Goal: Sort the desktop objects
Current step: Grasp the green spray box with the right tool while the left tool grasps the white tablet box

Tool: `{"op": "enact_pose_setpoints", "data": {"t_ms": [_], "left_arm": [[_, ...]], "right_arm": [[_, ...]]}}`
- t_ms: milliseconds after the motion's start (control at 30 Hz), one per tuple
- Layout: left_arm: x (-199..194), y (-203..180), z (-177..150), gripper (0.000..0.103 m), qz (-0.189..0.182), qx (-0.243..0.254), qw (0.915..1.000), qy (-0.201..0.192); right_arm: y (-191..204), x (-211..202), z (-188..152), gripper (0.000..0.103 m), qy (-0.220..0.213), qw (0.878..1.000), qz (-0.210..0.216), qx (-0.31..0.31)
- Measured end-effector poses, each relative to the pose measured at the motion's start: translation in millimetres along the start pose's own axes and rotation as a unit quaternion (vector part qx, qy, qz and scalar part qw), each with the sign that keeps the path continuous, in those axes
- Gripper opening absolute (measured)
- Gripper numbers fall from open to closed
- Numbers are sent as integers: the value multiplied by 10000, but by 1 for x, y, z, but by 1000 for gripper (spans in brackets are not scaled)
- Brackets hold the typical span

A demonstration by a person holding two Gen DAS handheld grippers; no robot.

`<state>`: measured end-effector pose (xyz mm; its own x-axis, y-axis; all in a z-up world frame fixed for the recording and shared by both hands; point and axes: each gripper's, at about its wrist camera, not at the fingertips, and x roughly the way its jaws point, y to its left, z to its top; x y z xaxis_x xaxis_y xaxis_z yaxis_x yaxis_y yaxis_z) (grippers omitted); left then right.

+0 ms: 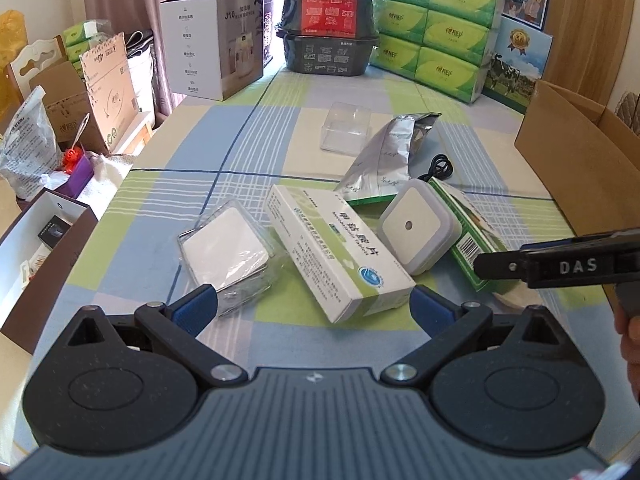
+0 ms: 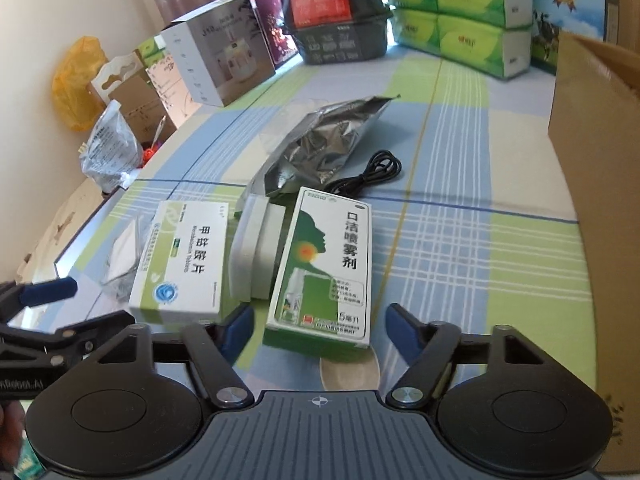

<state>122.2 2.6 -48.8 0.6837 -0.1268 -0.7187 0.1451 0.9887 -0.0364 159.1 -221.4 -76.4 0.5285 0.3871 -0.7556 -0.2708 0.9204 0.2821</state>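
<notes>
My left gripper [image 1: 314, 306] is open, its blue pads on either side of the near end of a white and green tablet box [image 1: 336, 254], not touching it. Left of that box lies a clear case with a white pad [image 1: 226, 250]; right of it a white square night light [image 1: 416, 226] and a green spray box [image 1: 472, 232]. My right gripper [image 2: 320, 330] is open just short of the green spray box [image 2: 326, 268]. The tablet box [image 2: 182, 262] lies to its left. A silver foil pouch [image 2: 320, 144] and black cable [image 2: 370, 174] lie behind.
An open cardboard box [image 1: 576, 164] stands at the right table edge. A clear plastic box [image 1: 346, 128] sits mid-table. Green tissue packs [image 1: 436, 28], stacked dark trays [image 1: 330, 20] and a white carton [image 1: 214, 46] line the far end. Bags and boxes [image 1: 60, 132] crowd the left.
</notes>
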Motion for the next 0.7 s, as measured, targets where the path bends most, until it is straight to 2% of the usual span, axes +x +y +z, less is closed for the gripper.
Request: {"op": "enact_pose_setpoints", "data": {"t_ms": [167, 367, 533, 700], "left_arm": [[6, -6, 1, 101, -69, 51, 9999, -63], [12, -18, 3, 101, -60, 240, 9997, -78], [20, -24, 3, 101, 33, 377, 9993, -25], [28, -29, 2, 101, 154, 551, 9984, 36]], "right_arm": [[-3, 6, 3, 55, 76, 10000, 24, 8], [-2, 1, 1, 54, 128, 9993, -306, -163], [3, -4, -7, 54, 190, 9979, -372, -504], [-3, -9, -5, 53, 101, 9982, -479, -353]]}}
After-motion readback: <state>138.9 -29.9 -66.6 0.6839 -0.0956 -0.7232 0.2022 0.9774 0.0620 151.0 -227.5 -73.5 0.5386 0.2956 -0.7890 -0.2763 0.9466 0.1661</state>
